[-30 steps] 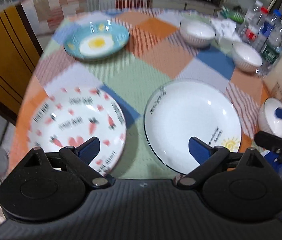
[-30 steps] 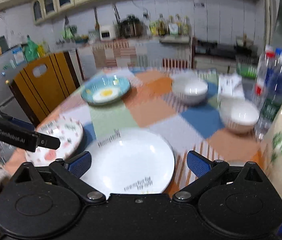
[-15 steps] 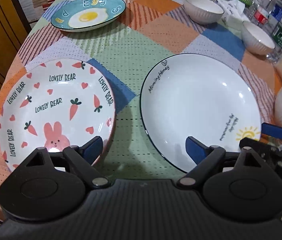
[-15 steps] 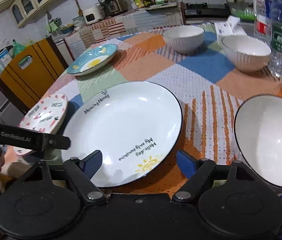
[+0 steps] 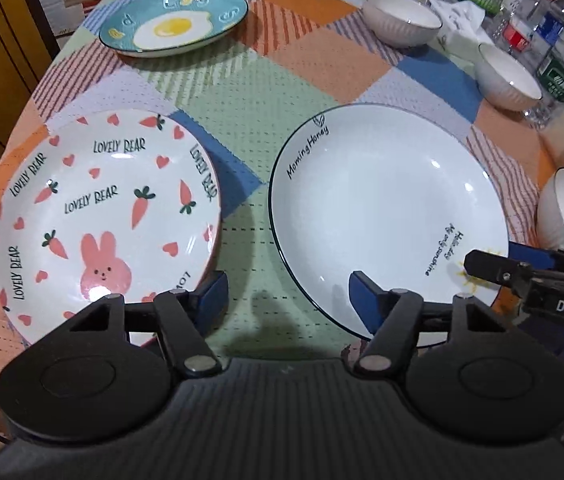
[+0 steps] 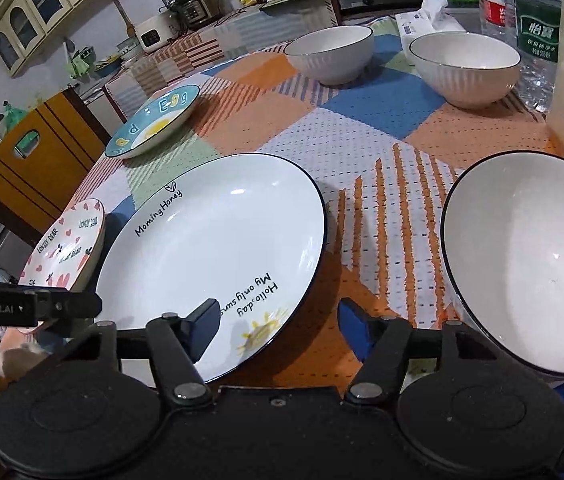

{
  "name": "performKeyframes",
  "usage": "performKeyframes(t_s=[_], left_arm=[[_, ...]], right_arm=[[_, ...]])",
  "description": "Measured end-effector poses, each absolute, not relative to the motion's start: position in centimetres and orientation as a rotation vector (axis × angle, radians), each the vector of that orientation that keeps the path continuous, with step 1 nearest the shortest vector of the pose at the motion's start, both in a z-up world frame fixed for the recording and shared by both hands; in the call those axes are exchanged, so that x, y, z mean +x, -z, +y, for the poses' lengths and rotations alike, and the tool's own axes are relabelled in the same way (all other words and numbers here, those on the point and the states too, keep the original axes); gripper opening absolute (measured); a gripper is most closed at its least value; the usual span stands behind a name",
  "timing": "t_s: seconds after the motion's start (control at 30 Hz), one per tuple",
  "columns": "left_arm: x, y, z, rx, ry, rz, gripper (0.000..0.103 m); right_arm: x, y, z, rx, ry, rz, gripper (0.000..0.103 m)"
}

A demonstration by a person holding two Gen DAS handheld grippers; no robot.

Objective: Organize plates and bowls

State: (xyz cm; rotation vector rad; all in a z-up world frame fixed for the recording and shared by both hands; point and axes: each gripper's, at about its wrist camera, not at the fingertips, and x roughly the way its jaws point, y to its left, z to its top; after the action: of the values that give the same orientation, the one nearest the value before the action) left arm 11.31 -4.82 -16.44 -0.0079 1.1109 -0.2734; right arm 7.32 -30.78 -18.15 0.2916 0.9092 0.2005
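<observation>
left gripper (image 5: 286,295) jaws closing over bare cloth between pink rabbit-print plate (image 5: 101,216) and round white ceramic plate (image 5: 386,220) | right gripper (image 6: 277,328) jaws closing astride white plate's near rim, pads not pressing | teal egg plate (image 5: 173,24) lying farthest

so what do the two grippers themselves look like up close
Both match: a matte black ribbed body with two round black discs, black linkage arms on silver pivot pins, and blue pads on the fingertips. The left gripper shows this in its own view, the right gripper likewise. White lettering marks the sides: "DAS" on the right one seen from the left, "GenRobot.AI" on the left one seen from the right.
</observation>
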Motion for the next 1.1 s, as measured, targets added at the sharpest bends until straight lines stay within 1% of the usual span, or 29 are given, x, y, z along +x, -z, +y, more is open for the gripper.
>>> performKeyframes(t_s=[0.1, 0.17, 0.2, 0.23, 0.27, 0.3, 0.33, 0.37, 0.5, 0.77, 0.93, 1.1], left_arm=[[12.3, 17.4, -5.4, -0.018, 0.282, 1.160, 0.051], [12.7, 17.8, -5.8, -0.017, 0.292, 1.168, 0.045], [12.9, 18.1, -6.1, -0.013, 0.290, 1.174, 0.037], [13.2, 18.4, -6.2, -0.018, 0.288, 1.183, 0.036], [13.4, 18.5, -6.2, -0.041, 0.289, 1.183, 0.032], [13.7, 18.7, -6.2, -0.065, 0.285, 1.185, 0.031], [13.9, 18.7, -6.2, -0.082, 0.272, 1.188, 0.031], [14.1, 18.7, -6.0, -0.098, 0.264, 1.192, 0.031], [14.2, 18.7, -5.7, -0.108, 0.266, 1.192, 0.026], [14.2, 16.9, -6.5, 0.003, 0.286, 1.156, 0.026], [15.2, 15.4, -6.1, 0.001, 0.283, 1.133, 0.026], [17.6, 13.6, -5.8, -0.009, 0.282, 1.095, 0.026]], right_arm=[[7.6, 18.4, -30.8, 0.293, -0.202, 0.922, 0.069], [7.8, 18.5, -30.7, 0.287, -0.203, 0.925, 0.059], [7.8, 18.5, -30.6, 0.283, -0.205, 0.924, 0.056], [7.9, 18.5, -30.5, 0.277, -0.205, 0.925, 0.049], [8.1, 18.6, -30.5, 0.271, -0.205, 0.923, 0.041], [8.2, 18.6, -30.5, 0.268, -0.205, 0.923, 0.036], [8.3, 18.7, -30.6, 0.265, -0.202, 0.921, 0.028], [8.4, 18.8, -30.6, 0.263, -0.196, 0.918, 0.025], [8.5, 18.9, -30.9, 0.277, -0.207, 0.904, 0.024], [8.1, 18.4, -30.9, 0.250, -0.235, 0.873, 0.023], [8.9, 17.8, -30.8, 0.253, -0.240, 0.853, 0.023], [11.0, 15.9, -30.4, 0.234, -0.245, 0.817, 0.023]])
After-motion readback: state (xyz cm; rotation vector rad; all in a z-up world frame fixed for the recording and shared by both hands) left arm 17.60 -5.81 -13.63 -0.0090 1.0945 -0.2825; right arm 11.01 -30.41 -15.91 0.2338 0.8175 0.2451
